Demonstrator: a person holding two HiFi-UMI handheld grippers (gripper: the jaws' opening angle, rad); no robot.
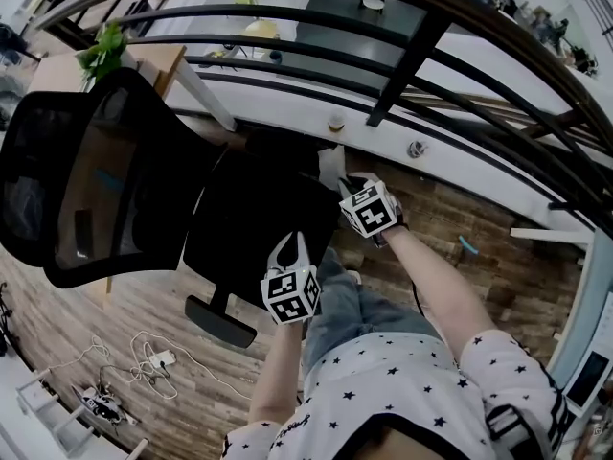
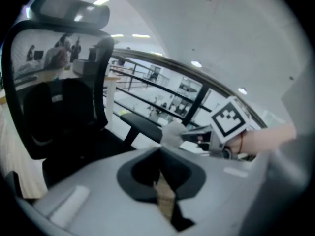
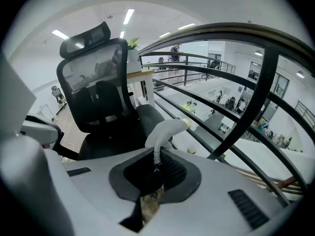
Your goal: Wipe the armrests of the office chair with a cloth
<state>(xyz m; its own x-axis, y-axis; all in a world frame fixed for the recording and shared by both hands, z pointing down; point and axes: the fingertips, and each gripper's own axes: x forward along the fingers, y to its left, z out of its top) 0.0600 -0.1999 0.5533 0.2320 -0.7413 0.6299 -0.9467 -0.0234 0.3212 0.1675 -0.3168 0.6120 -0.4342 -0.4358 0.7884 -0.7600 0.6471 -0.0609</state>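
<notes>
Cloth (image 3: 166,131) pinched in right hand-held gripper (image 3: 156,157), seen only in its view; left hand-held gripper (image 2: 160,155) closed, empty

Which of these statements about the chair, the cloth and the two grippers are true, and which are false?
1. The right gripper holds a white cloth. True.
2. The left gripper also grips the cloth. False: its jaws are together with nothing between them.
3. The chair is black. True.
4. The cloth lies on the floor. False: it hangs from the right gripper, near an armrest.
5. A dark railing stands beyond the chair. True.
</notes>
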